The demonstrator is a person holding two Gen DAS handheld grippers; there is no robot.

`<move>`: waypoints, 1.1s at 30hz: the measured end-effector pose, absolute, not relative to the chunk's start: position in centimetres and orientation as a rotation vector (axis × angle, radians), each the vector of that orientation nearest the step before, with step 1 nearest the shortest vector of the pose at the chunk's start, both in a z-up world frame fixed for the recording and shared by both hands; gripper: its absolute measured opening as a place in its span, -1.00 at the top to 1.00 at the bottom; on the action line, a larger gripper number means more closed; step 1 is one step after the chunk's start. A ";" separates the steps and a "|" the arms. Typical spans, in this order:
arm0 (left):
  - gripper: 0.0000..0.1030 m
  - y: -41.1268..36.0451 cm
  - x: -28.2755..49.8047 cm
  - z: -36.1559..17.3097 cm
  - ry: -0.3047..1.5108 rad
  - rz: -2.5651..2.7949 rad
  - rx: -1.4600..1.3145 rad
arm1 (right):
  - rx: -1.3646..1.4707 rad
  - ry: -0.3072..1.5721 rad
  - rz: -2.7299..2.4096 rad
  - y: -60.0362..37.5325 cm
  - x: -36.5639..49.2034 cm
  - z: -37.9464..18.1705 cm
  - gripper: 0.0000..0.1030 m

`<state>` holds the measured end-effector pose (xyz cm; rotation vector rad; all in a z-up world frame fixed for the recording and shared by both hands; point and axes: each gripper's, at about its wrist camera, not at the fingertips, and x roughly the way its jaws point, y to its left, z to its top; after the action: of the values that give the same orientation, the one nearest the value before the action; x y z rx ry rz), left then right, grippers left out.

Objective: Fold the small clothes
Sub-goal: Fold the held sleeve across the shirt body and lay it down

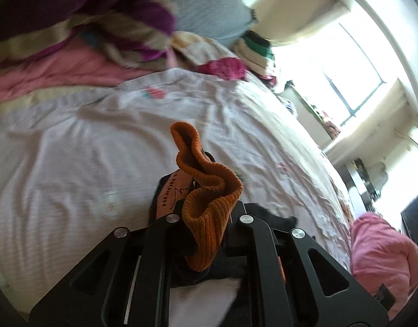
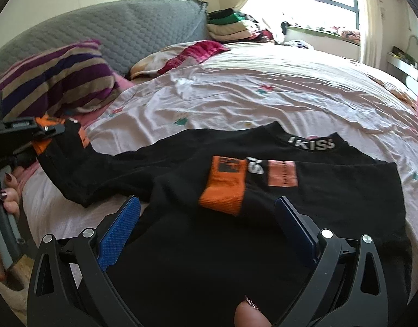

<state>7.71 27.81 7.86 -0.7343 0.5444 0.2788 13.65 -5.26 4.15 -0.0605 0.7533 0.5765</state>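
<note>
Two grippers: your left gripper is pinching the ribbed orange cuff of the black long-sleeved shirt lying on the white sheet; your right gripper is hovering spread over it.

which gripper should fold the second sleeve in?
Left, probably. The left hand-held gripper is shut on that sleeve's orange cuff; the right hand-held gripper is open over the shirt, holding nothing.
</note>
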 end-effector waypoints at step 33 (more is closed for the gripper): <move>0.90 7.3 17.9 8.8 0.737 -0.307 -0.523 | 0.213 0.752 0.124 -23.3 14.9 3.2 -0.91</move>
<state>17.92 7.30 8.84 -0.5227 0.7374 -0.3067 14.90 -23.34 3.24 0.2131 0.7517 0.1236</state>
